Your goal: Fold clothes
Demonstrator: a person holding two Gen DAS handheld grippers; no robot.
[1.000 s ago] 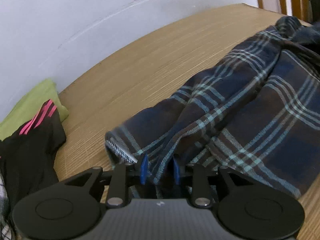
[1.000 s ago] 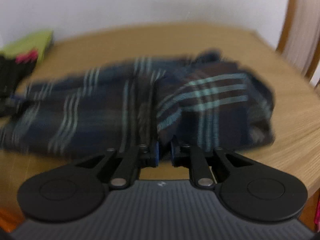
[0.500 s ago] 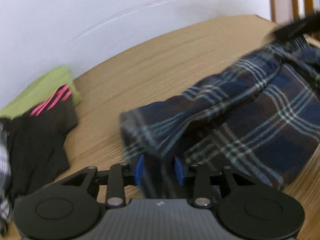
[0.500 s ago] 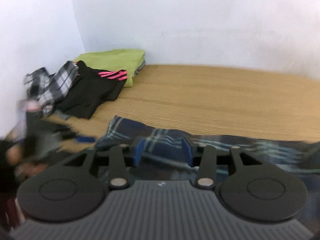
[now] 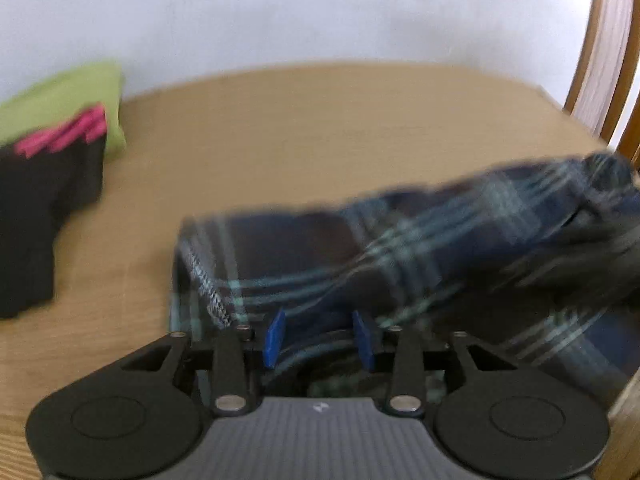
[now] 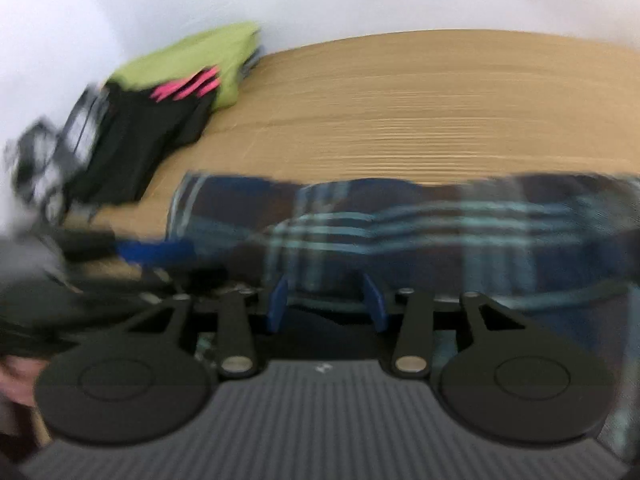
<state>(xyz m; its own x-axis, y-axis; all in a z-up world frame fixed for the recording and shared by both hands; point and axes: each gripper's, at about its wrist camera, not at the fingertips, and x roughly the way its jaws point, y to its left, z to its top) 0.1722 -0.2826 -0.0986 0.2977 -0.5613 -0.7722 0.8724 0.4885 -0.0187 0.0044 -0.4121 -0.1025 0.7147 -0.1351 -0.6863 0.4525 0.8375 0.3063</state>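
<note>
A dark blue and brown plaid garment (image 5: 400, 248) lies folded on the wooden table (image 5: 320, 120). It also shows in the right wrist view (image 6: 400, 216). My left gripper (image 5: 320, 336) is open, its blue pads apart over the garment's near left edge, gripping nothing. My right gripper (image 6: 326, 304) is open over the garment's near edge. The left gripper shows blurred at the left of the right wrist view (image 6: 152, 250). The right gripper is a dark blur at the right of the left wrist view (image 5: 600, 240).
A folded green garment (image 5: 68, 92) and a black garment with pink stripes (image 5: 40, 184) lie at the table's far left by the white wall. A grey checked cloth (image 6: 52, 148) lies beside them. A wooden chair back (image 5: 608, 48) stands at the right.
Both grippers have opened and let go of the plaid garment, which now lies flatter on the table. The right gripper has swung round to face the wall and the pile.
</note>
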